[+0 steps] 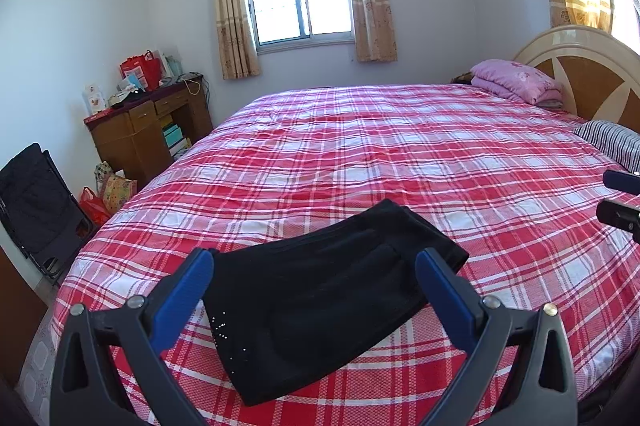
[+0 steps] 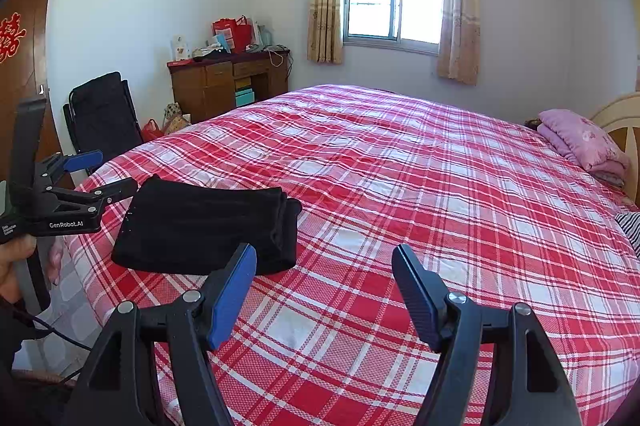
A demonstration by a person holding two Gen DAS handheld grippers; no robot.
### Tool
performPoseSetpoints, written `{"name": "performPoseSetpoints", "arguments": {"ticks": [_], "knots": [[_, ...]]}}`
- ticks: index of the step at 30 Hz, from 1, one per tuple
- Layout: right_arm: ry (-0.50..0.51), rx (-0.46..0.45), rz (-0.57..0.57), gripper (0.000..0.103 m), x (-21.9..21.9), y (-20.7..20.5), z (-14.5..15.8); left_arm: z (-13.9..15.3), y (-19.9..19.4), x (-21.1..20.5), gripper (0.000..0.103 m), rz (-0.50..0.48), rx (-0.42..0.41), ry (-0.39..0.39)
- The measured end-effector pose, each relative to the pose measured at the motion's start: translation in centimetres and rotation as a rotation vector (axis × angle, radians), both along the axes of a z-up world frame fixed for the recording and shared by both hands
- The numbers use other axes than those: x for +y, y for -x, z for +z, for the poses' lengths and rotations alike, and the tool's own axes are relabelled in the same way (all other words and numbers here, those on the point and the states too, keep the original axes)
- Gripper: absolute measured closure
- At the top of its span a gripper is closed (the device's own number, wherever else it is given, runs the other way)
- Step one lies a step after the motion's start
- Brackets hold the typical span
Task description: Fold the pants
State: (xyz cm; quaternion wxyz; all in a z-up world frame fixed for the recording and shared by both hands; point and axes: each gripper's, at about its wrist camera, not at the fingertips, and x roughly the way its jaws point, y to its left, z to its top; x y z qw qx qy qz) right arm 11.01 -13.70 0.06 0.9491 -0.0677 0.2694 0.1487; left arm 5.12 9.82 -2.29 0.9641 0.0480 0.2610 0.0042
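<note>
Black pants [image 1: 324, 306] lie folded into a compact stack near the front corner of the bed; small studs show on one edge. They also show in the right wrist view [image 2: 208, 226]. My left gripper [image 1: 316, 262] is open and empty, hovering just above and in front of the pants; it also shows from the side in the right wrist view [image 2: 108, 174]. My right gripper [image 2: 324, 258] is open and empty, above the bedspread to the right of the pants; its tips show at the left wrist view's right edge [image 1: 618, 198].
The bed [image 1: 400, 154] has a red and white plaid cover. A folded pink quilt [image 1: 516, 82] and a striped pillow [image 1: 612, 142] lie by the headboard. A wooden desk [image 1: 148, 130], a black folding chair [image 1: 36, 202] and bags stand left of the bed.
</note>
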Motion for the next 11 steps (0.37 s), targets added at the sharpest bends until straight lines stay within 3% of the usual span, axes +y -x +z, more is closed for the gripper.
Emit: {"name": "performPoseSetpoints", "arguments": {"ticks": [11], "knots": [[-0.007, 0.004, -0.004, 0.031, -0.03, -0.08, -0.12, -0.23, 0.13, -0.06, 0.0, -0.005, -0.008, -0.004]]}}
